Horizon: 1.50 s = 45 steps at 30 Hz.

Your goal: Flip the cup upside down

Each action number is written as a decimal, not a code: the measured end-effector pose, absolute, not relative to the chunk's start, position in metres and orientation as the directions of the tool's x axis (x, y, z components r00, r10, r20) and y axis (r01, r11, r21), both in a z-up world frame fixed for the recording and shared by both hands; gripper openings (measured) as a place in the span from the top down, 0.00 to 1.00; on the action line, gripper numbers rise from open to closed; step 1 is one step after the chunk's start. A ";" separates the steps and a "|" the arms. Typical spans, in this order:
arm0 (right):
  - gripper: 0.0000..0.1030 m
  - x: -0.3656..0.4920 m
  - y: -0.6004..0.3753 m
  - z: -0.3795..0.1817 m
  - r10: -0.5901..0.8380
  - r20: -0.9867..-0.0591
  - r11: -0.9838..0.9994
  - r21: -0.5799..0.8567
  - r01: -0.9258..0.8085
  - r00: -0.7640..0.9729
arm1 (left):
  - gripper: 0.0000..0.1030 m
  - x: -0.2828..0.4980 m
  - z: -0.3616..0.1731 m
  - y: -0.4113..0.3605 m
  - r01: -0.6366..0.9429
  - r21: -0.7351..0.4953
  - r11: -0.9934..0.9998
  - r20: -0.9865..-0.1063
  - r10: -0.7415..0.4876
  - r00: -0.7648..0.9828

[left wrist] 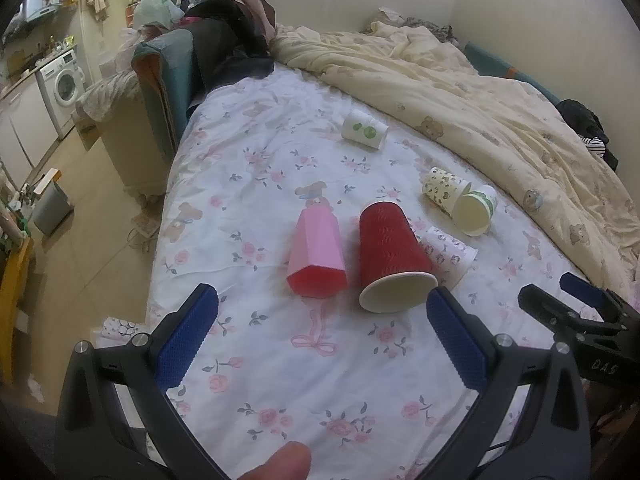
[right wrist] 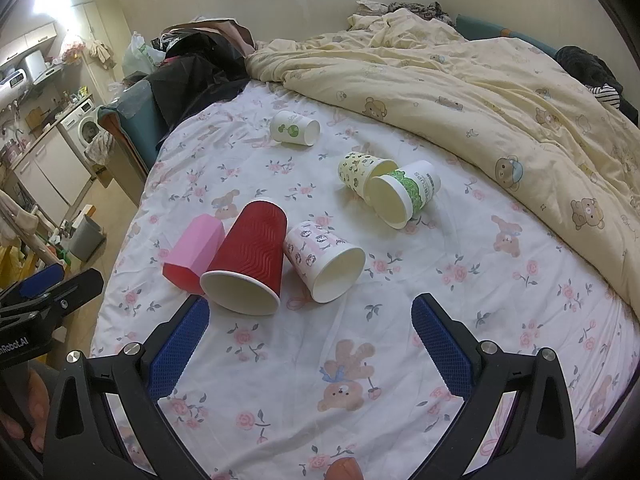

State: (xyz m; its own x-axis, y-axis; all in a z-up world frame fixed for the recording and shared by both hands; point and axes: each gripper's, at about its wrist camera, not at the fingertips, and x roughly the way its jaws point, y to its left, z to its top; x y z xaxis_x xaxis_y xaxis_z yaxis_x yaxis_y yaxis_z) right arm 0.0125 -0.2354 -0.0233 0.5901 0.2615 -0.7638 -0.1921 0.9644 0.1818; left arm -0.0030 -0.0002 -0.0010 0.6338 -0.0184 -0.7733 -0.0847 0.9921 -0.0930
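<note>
Several cups lie on their sides on the floral bed sheet (left wrist: 280, 360). A red ribbed paper cup (left wrist: 390, 256) (right wrist: 250, 256) lies with its mouth toward me, beside a pink faceted cup (left wrist: 317, 252) (right wrist: 192, 254). A pink-patterned white cup (right wrist: 322, 258) (left wrist: 450, 254) lies right of the red one. Farther back lie a yellow patterned cup (right wrist: 358, 170), a green-banded cup (right wrist: 400, 196) and a white cup with green dots (right wrist: 294, 128). My left gripper (left wrist: 322, 332) is open and empty, just short of the red and pink cups. My right gripper (right wrist: 308, 336) is open and empty near the red and patterned cups.
A cream bear-print duvet (right wrist: 460, 92) is bunched along the right and back of the bed. Dark clothes and bags (left wrist: 224, 40) are piled at the bed's far left corner. The bed's left edge drops to a tiled floor (left wrist: 92, 240) with a grey bin (left wrist: 52, 208).
</note>
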 end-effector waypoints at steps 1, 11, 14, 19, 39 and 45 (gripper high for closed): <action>0.00 0.012 -0.235 -0.023 0.262 -0.763 0.964 0.183 -0.192 0.590 | 0.00 -0.003 -0.001 0.000 -0.082 -0.095 0.992 -0.773 -0.022 0.634; 0.00 0.030 -0.249 -0.015 0.292 -0.758 0.956 0.245 -0.159 0.583 | 0.00 0.027 0.010 -0.002 -0.078 -0.097 0.992 -0.786 -0.028 0.618; 0.00 0.046 -0.256 -0.010 0.288 -0.761 0.957 0.244 -0.154 0.581 | 0.00 0.043 0.013 -0.007 -0.063 -0.079 0.995 -0.787 -0.024 0.617; 0.00 0.083 -0.286 -0.025 0.321 -0.790 0.940 0.332 -0.076 0.521 | 0.00 0.075 0.007 -0.013 -0.050 -0.081 0.995 -0.811 -0.037 0.584; 0.00 0.217 -0.359 -0.106 0.411 -0.841 0.830 0.505 0.235 0.352 | 0.00 0.135 -0.036 -0.011 -0.069 -0.108 0.992 -0.878 -0.063 0.474; 0.16 0.249 -0.379 -0.136 0.469 -0.820 0.750 0.565 0.343 0.328 | 0.00 0.155 -0.042 -0.013 -0.065 -0.088 0.994 -0.881 -0.047 0.471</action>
